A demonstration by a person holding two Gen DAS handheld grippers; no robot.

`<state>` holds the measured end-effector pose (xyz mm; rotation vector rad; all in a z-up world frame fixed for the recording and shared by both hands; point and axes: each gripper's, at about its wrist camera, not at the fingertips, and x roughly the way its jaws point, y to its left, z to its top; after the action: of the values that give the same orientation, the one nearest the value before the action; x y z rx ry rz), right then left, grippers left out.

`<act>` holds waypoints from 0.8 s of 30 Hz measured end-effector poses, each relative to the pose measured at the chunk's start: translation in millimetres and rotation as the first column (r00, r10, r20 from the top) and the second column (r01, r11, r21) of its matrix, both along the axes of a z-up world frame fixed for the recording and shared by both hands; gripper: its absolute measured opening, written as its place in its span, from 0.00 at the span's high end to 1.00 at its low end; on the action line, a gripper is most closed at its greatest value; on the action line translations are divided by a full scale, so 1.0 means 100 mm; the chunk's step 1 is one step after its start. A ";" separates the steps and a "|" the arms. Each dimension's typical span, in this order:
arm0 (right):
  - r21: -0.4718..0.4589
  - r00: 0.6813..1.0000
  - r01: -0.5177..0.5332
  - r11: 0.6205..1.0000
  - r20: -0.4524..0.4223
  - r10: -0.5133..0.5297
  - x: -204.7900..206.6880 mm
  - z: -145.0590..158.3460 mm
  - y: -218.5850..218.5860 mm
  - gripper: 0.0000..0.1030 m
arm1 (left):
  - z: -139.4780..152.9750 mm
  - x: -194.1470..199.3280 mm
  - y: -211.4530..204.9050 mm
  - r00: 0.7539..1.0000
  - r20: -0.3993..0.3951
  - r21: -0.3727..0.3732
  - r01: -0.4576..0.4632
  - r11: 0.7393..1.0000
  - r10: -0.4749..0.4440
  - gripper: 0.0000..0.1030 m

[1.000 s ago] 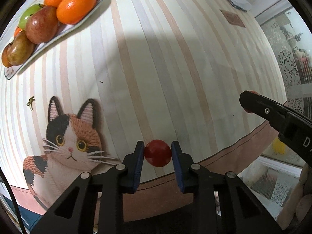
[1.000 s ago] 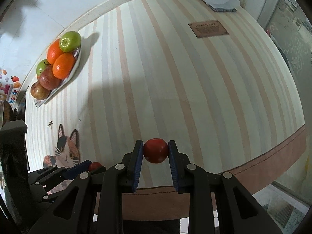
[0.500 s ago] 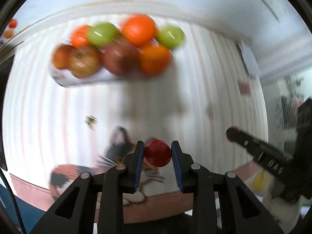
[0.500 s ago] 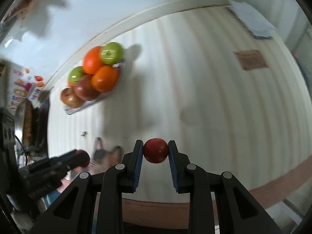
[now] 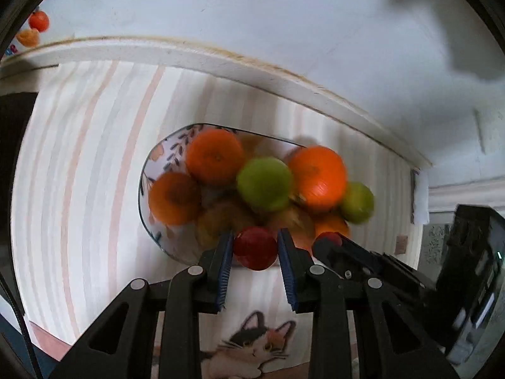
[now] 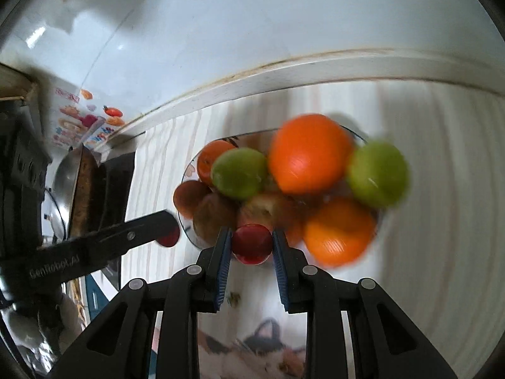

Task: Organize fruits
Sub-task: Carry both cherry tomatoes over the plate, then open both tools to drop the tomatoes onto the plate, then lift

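You are holding one small red fruit [image 5: 255,248] in the left gripper [image 5: 255,249], another [image 6: 251,243] in the right gripper [image 6: 251,244], both clamped above the near rim of the piled plate [image 5: 151,158], apparently for adding

Home setting, striped cat-print tablecloth [image 5: 79,189], fruit plate [image 5: 151,164], white wall with fruit stickers [image 6: 85,120]

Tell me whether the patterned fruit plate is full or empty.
Full. The patterned fruit plate is heaped with oranges, green apples and brownish fruit stacked over one another; only its rim shows bare.
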<state>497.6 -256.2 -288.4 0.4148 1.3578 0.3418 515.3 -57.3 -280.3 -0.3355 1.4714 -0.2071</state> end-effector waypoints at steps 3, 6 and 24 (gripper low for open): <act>-0.016 1.000 -0.026 1.000 -0.017 0.026 0.19 -0.11 0.16 0.73 | -0.17 0.19 0.04 0.999 -0.045 0.006 0.015 1.000 -0.015 0.75; -0.012 0.999 -0.034 0.999 -0.037 0.033 0.28 -0.20 0.23 0.72 | -0.31 0.29 0.05 0.997 -0.078 0.008 0.016 1.000 -0.015 0.74; -0.184 0.999 0.047 0.982 -0.002 -0.049 0.12 0.08 0.01 0.09 | 0.12 0.09 0.04 0.995 0.073 0.166 0.055 0.985 -0.068 0.18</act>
<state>510.0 -254.9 -280.4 0.2940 1.3702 0.1730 524.7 -53.6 -268.2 -0.1475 1.4122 -0.1464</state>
